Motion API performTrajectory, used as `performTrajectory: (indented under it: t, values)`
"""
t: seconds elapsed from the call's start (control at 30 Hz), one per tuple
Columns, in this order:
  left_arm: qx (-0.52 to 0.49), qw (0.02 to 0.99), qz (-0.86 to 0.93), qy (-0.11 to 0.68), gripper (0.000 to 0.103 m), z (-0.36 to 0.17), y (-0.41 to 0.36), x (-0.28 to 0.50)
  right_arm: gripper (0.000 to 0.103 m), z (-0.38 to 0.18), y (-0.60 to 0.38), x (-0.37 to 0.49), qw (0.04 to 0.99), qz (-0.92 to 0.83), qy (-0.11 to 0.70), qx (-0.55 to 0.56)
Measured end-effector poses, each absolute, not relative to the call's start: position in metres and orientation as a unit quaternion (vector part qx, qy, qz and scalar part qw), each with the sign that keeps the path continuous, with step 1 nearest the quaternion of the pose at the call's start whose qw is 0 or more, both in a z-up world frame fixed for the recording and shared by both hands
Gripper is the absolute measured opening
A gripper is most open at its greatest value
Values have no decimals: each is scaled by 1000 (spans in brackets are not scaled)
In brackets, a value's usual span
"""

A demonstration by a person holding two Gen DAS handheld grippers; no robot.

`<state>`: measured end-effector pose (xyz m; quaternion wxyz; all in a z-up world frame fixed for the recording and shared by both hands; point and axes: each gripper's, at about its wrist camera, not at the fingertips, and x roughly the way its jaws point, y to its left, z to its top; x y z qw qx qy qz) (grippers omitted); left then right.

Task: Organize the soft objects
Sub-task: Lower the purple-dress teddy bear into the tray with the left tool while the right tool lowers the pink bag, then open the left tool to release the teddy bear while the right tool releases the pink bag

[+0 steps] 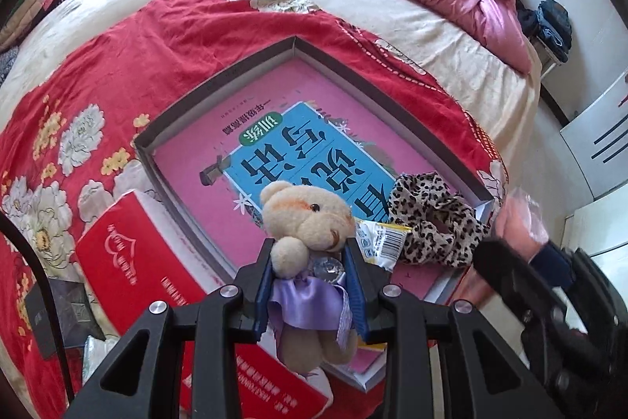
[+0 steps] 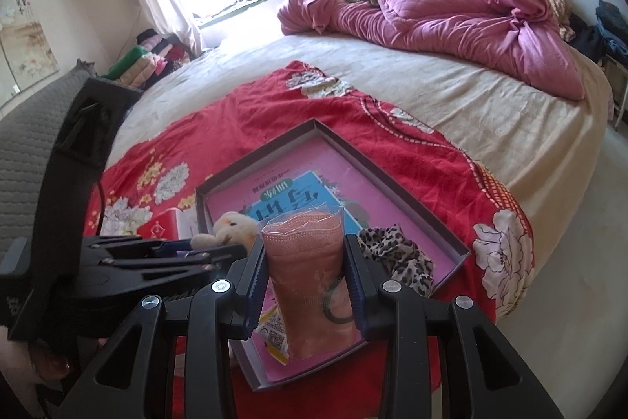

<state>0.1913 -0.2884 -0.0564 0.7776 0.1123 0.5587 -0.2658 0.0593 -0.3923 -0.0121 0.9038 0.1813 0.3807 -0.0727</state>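
The left gripper [image 1: 310, 262] hides the middle of the teddy bear [image 1: 306, 218] it clamps: its jaws are closed on the bear's body, where a purple ribbon [image 1: 310, 301] is tied, with only head and legs showing. In the right wrist view the bear is mostly behind that gripper. The right gripper [image 2: 304, 258] has its jaws closed on a clear packet [image 2: 310, 269] of pink material, possibly a face mask, though the wrapper's glare makes it hard to be sure. A dark ring shows through the packet's lower part; what it is cannot be made out.

Both held things hang over the near end of one shallow grey tray [image 1: 219, 81], which lies on a red flowered cloth [image 1: 129, 38] spread over the bed [image 2: 431, 81]. Its near corner is cut off behind the grippers. In the tray: one pink and blue book [image 1: 274, 128] flat on the bottom, one leopard-print scrunchie [image 1: 431, 222] near the right wall, and one small yellow and white sachet [image 1: 382, 240] partly covered by the grippers.

Just left of the tray sits one red box [image 1: 129, 254], its lower part hidden. One pink quilt [image 2: 451, 18] lies bunched at the bed's far end.
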Motion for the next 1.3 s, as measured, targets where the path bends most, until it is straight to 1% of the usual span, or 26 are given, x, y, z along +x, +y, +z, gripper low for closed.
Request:
performTrajectory:
  t: [0.93, 1.3]
  values:
    - [106, 764, -259, 582, 35, -81, -292, 212, 38, -57, -397, 83, 881, -82, 429, 183]
    - [117, 761, -254, 585, 35, -87, -296, 213, 42, -75, -398, 94, 873, -85, 447, 176]
